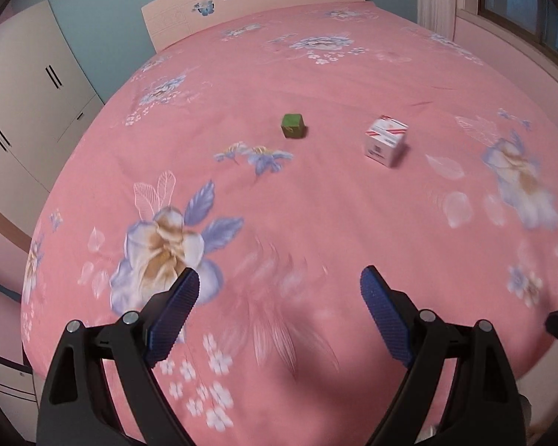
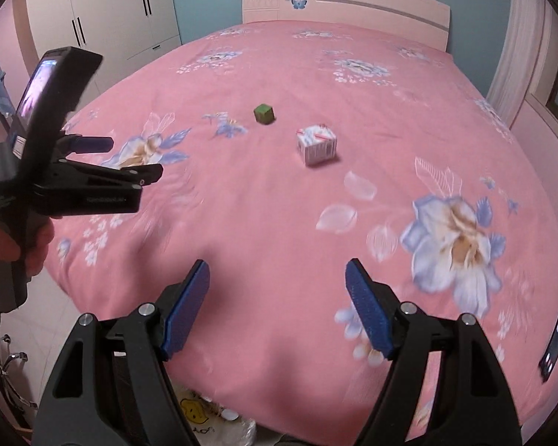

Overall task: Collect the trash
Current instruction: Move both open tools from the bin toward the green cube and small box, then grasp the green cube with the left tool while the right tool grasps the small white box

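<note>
Approach under way as we hold both jaws apart and empty, left hand-held gripper and right hand-held gripper facing green cube and white carton ahead on the bed; next, we judge, reach forward and close on one.

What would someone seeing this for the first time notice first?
The big pink flowered bedspread fills both views, with two small things alone near its middle: a green cube and, to its right, a white box with red stripes. In the foreground the left tongs and the right tongs stand open and empty above the near edge of the bed.
</note>
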A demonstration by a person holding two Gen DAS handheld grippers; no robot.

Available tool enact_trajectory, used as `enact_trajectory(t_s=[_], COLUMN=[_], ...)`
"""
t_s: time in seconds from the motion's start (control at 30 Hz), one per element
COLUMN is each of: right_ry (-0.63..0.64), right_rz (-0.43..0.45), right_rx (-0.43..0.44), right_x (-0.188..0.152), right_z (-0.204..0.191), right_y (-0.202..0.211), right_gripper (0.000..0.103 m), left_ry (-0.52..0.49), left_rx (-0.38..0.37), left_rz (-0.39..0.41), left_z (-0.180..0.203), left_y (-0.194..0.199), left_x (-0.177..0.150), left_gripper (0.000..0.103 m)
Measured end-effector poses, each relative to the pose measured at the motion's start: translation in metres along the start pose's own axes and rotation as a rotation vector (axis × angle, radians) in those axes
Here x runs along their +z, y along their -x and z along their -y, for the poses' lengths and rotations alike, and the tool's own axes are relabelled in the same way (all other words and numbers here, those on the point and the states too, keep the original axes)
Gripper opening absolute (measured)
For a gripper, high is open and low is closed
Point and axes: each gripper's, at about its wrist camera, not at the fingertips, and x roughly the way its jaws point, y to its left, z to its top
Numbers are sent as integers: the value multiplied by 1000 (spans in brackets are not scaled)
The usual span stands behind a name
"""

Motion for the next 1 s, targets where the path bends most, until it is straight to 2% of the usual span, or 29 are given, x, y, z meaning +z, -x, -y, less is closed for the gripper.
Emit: enact_trajectory(t_s=[0.3,0.43,0.6,1.0], right_ry=[56,63,77,95], right_rz=[-15,-20,-42,-84], right_rx=[-15,-8,12,29], right_x=[44,58,72,106], right_z=[16,20,25,41], right_y=[-40,-60,-91,-168], right_gripper=[75,75,75,75], left_ry=[7,9,-16,-6], left_rx=[-26,-43,-14,-46], left_rz=[-17,-28,-27,-54], left_z=[-3,-2,3,-4], left_y=[-47,-69,-99,-167], left_x=[40,58,81,119], left_gripper=[90,90,90,90])
